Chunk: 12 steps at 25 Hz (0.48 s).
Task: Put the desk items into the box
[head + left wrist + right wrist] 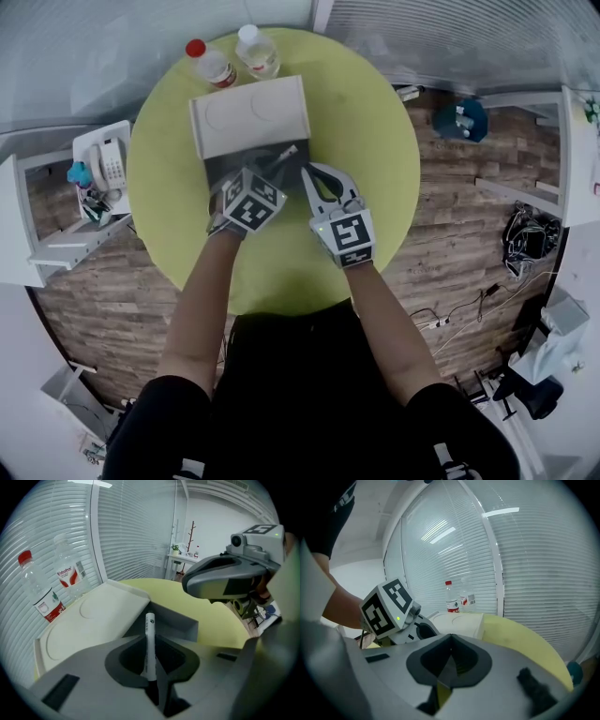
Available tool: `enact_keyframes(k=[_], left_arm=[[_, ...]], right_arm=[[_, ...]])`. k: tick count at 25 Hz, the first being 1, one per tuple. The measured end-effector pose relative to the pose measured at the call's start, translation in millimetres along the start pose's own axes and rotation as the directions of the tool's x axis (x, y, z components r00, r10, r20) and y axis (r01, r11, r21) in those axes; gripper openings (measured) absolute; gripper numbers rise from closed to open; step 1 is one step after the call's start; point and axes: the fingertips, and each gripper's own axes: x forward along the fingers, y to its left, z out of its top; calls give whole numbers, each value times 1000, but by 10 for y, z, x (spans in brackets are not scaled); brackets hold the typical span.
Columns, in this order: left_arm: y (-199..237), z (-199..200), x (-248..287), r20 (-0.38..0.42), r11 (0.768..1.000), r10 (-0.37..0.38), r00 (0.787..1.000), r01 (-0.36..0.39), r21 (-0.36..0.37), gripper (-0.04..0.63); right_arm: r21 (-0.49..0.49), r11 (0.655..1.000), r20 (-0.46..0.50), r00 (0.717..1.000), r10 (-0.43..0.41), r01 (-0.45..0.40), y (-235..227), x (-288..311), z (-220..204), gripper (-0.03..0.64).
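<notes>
Forearms (pixel 202 309) reach out from the bottom of the head view, each ending in a marker cube, and both pairs of tongs are up over the middle of the round yellow-green worktop (pixel 375 150). Left tongs (pixel 272 169) are narrow and clamped on a white pen (pixel 284 155). The left gripper view shows it plainly: the pen (pixel 149 625) is pinched upright between the pads and its free end sticks out past the tips. That end points at twelve o'clock and hangs over the dark inside of the box (pixel 248 117). The box sits just beyond the worktop's centre with its white lid thrown back toward twelve o'clock. Right tongs (pixel 309 173) sit just at three o'clock of the left pair, and in the right gripper view they (pixel 450 644) are closed tip to tip with nothing between them. Behind the box, at the twelve o'clock rim, stand a red-capped bottle (pixel 211 64) and a white-capped bottle (pixel 256 52), side by side.
</notes>
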Motion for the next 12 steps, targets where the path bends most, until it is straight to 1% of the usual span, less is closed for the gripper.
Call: enact_keyframes(k=[5, 12], left_arm=[[10, -70, 225, -24, 999, -12, 1000, 11, -43, 71], [-62, -117, 375, -41, 997, -25, 999, 22, -75, 72]], right_arm=[[9, 1000, -8, 1000, -5, 5, -83, 13, -47, 17], [24, 1000, -16, 1000, 5, -4, -134, 57, -106, 15]])
